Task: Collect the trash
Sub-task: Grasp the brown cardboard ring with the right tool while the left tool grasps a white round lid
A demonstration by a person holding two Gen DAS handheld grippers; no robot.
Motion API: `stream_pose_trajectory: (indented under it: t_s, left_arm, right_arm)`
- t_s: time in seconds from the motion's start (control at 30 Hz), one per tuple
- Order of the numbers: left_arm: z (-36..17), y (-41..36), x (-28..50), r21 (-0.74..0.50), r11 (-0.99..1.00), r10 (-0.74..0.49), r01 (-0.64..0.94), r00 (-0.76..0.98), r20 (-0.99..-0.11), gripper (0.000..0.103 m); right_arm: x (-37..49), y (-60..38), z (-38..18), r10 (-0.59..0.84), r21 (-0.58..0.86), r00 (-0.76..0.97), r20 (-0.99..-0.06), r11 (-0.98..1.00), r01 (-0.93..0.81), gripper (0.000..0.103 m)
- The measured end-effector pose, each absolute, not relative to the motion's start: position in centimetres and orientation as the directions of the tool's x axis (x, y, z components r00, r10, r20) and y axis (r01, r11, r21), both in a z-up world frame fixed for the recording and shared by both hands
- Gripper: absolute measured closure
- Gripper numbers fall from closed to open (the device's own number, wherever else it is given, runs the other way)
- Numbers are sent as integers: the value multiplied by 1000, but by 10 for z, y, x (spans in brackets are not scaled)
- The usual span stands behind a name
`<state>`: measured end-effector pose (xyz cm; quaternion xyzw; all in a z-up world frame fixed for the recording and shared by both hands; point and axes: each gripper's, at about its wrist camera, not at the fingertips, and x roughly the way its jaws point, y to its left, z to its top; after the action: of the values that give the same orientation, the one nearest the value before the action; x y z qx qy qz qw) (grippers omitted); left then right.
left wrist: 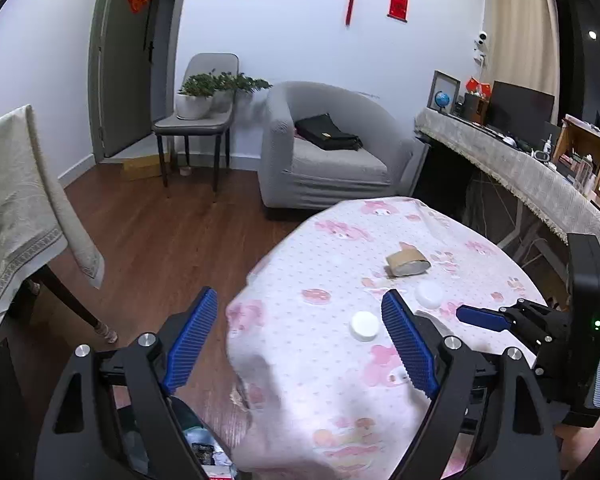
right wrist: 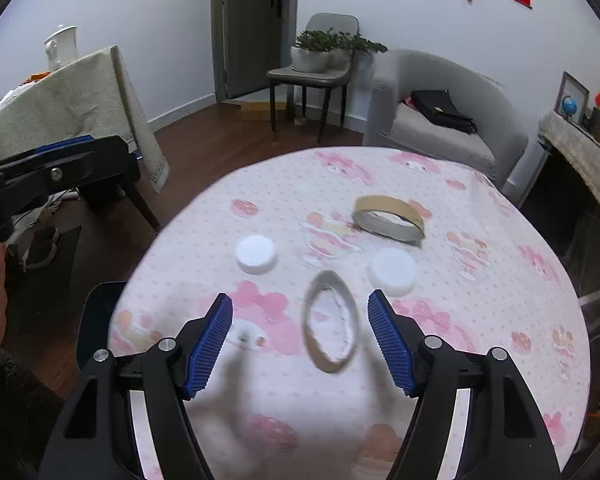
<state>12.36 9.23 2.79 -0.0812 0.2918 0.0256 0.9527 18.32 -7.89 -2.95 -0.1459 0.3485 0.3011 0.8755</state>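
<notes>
Cardboard squashed ring lies low in the frame, framed by the released right gripper for grabbing; left gripper is released too.

table: pink cloth | two white lids | tape rolls, apparently two

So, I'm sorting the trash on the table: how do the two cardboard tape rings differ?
The near ring is squashed into a pointed oval; the far ring keeps a rounder hoop shape. The near ring looks thin-walled, the far ring broader-banded. The near ring lies between the right gripper's open jaws; the far ring lies beyond the two white caps. Both are brown cardboard.
</notes>
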Motion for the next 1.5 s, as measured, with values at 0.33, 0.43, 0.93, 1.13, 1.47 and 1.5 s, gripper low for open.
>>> stream_pose_trajectory:
  t_s: [0.33, 0.43, 0.93, 1.13, 1.47, 1.5]
  left_arm:
    - [17, 62, 144, -145, 988, -37, -59, 813, -581, 18]
    - [12, 54, 151, -139, 989, -42, -51, 806, -591, 20]
    - [-23, 24, 185, -77, 996, -28, -34, 733, -680, 36]
    - [-40, 20, 200, -23, 999, 13, -43, 693, -721, 45]
    - [-54, 12, 210, 4, 999, 25, -33, 662, -749, 58]
    - [-54, 11, 210, 5, 1000, 23, -29, 663, -748, 59]
  right_arm:
    - [203, -90, -52, 413, 0, 526, -743, 786, -618, 51]
    - [204, -91, -54, 421, 13, 514, -747, 783, -622, 65]
    - [206, -148, -33, 434, 50, 550, -714, 815, -578, 70]
    - [207, -165, -30, 438, 63, 555, -707, 821, -568, 70]
    - [205, -178, -23, 447, 70, 558, -699, 820, -569, 70]
    - [205, -179, -22, 448, 69, 559, -697, 819, -570, 70]
